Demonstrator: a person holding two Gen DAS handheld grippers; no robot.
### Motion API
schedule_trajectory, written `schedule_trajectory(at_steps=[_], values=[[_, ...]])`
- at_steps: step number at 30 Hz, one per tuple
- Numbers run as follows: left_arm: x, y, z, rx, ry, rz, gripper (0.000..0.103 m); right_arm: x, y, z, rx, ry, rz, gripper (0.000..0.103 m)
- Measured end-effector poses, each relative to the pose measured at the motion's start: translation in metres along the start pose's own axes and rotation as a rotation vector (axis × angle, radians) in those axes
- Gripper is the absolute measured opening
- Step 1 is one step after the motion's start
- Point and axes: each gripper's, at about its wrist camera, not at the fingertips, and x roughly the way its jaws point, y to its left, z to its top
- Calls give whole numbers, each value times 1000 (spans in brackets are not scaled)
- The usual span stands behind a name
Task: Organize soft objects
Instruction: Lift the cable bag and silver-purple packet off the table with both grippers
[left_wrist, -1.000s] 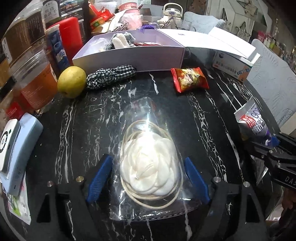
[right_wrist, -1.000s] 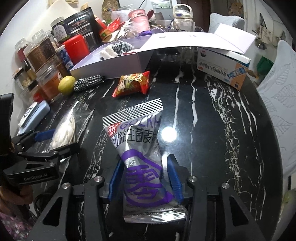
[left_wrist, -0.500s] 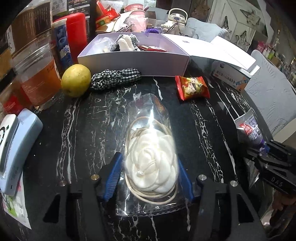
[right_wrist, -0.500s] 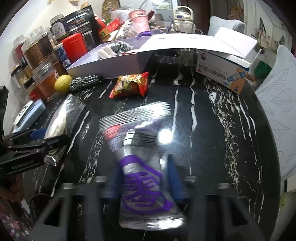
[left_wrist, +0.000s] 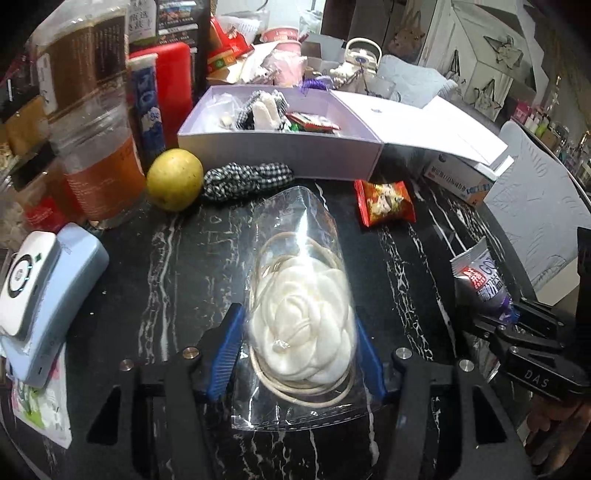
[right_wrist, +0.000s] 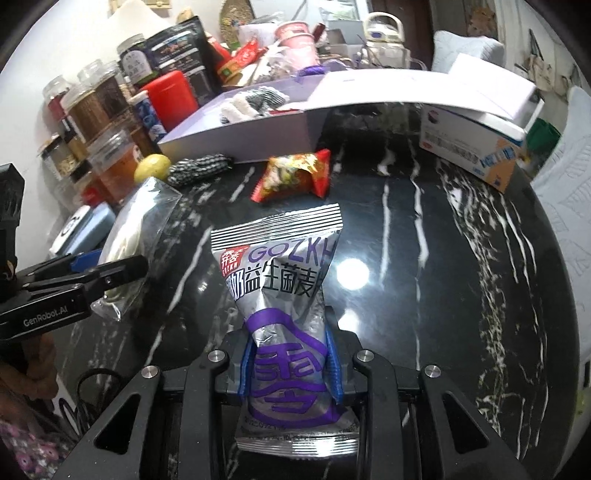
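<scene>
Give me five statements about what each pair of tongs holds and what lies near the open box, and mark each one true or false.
1. The left tongs are shut on the clear bag with the white cloth flower. True.
2. The right tongs are empty. False: they grip the silver and purple snack packet.
3. The red snack packet lies inside the white box. False: it lies on the black marble table, in front of the box.
4. The checked cloth lies beside the yellow fruit. True.
5. The white box is closed. False: it is open, with items inside.
</scene>
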Motion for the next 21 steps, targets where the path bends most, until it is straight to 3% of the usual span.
schedule_trajectory(at_steps=[9,21], values=[[-34,2,3,-10,-88,42,57,-9,22,11,-50,-38,104,31],[-64,3,16,6,-178,23,57,-29,47,30,-104,-104,173,31]])
